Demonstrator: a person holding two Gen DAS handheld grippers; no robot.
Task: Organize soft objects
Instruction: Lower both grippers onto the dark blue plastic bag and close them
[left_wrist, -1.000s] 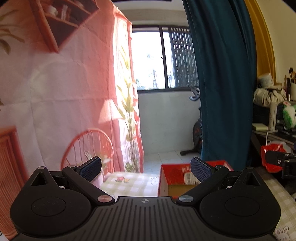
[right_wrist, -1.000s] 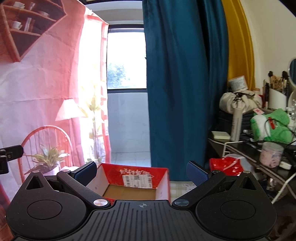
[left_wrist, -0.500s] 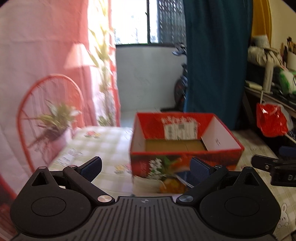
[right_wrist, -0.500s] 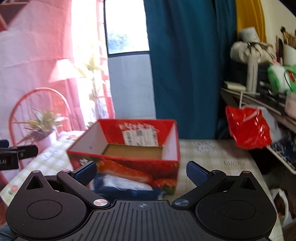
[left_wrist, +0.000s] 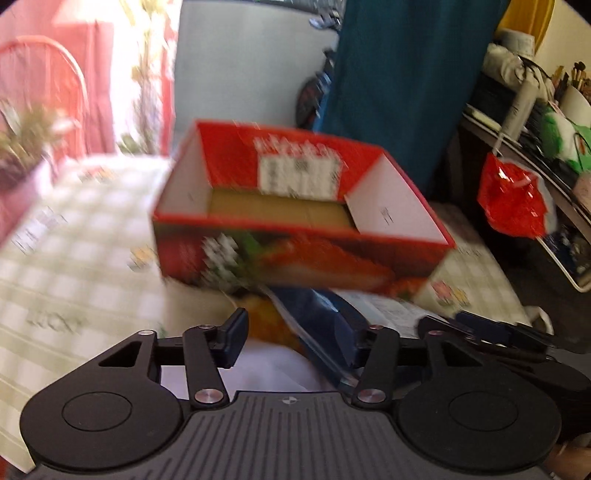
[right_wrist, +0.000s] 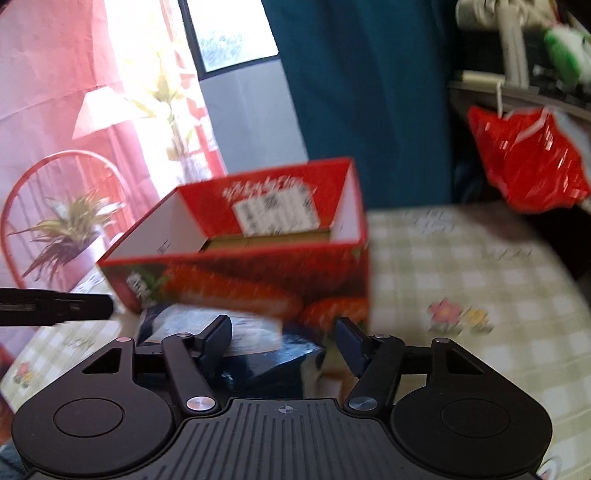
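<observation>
An open red cardboard box (left_wrist: 295, 254) (right_wrist: 258, 273) with a bare brown floor stands on the checked tablecloth. In front of it lies a dark blue packet (left_wrist: 325, 325) (right_wrist: 269, 365) with a white label, beside an orange and white soft pack (left_wrist: 262, 354). My left gripper (left_wrist: 295, 338) hangs just over these packs, its jaws closing, with the blue packet's edge and the white pack between them; no pad visibly presses. My right gripper (right_wrist: 284, 338) is over the blue packet's other end, its jaws closing too, the packet between them. Each gripper shows at the other view's edge. Both views are blurred.
The checked tablecloth (right_wrist: 461, 280) runs out to the right of the box. A red plastic bag (left_wrist: 513, 199) (right_wrist: 528, 162) hangs off a cluttered shelf at the right. A potted plant (right_wrist: 70, 236) stands at the left, and a teal curtain (left_wrist: 391, 85) hangs behind the box.
Both grippers have tipped down and sunk from facing the window to just above the packs in front of the box. Both pairs of jaws have narrowed.
</observation>
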